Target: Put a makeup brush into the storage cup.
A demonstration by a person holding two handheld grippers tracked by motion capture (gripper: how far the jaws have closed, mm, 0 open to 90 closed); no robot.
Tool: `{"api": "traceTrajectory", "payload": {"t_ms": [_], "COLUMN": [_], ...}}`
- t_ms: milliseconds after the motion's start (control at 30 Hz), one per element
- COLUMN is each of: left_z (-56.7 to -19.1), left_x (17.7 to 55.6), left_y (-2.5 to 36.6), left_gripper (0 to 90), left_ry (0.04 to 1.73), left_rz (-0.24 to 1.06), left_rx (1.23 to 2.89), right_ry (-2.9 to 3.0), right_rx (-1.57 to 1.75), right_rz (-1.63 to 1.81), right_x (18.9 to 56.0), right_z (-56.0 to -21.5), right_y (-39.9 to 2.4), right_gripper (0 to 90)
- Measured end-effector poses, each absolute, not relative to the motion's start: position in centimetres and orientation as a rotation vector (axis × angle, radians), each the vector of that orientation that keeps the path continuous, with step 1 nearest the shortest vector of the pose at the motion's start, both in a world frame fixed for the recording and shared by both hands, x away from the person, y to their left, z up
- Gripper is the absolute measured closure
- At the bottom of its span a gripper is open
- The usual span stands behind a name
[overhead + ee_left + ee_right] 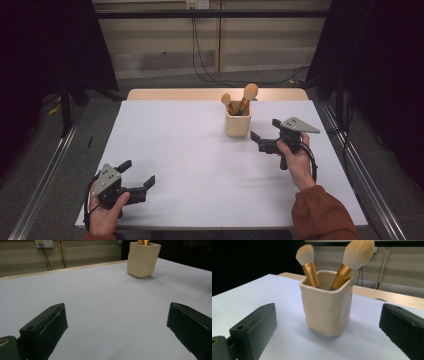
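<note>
The cream cup (237, 123) stood toward the far right of the white table (200, 160), upright, with two makeup brushes leaning in it, the smaller brush (308, 265) on one side and the larger brush (352, 262) on the other, heads up. You would have found the cup stiff and likely a little heavy for its size, with a thick, uneven wall that looked like glazed clay; it could chip if knocked over and might slide on the smooth tabletop. Its rounded-square body gave flat faces to squeeze across, low on the wall. The brushes looked light, with hard golden handles and soft bristles; the handle just above the rim was the place to pinch, never the tuft.

Your right gripper (265, 134) sat just beside the cup, pointed at it, jaws spread wide with nothing between the pads and the cup apart from them. Your left gripper (137, 173) rested near the front left corner, well apart from the cup, jaws likewise wide apart and empty
</note>
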State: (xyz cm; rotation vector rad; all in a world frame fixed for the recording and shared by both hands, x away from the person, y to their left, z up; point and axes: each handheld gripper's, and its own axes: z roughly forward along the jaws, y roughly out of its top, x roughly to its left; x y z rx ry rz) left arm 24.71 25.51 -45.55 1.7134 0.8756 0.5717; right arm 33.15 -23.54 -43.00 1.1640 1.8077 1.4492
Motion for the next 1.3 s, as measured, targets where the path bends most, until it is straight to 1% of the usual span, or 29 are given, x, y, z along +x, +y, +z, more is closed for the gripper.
{"api": "traceTrajectory", "payload": {"t_ms": [167, 800, 1300], "left_z": [-45.6, -45.4, -45.3], "left_x": [24.6, 24.4, 24.0], "left_y": [25.5, 25.5, 25.3], "left_gripper": [2.9, 2.6, 2.6], "left_ry": [0.875, 0.866, 0.856], "left_rz": [0.571, 0.572, 0.563], "left_rx": [1.703, 1.696, 1.698], "right_ry": [1.81, 1.779, 1.762], "right_rx": [1.166, 1.19, 1.22], "right_rz": [1.445, 1.415, 1.392], "right_x": [32.1, 27.4, 23.3], "right_z": [-42.7, -43.7, -45.0], "right_y": [-24.3, -27.4, -29.5], "right_gripper": [0.7, 1.2, 1.0]}}
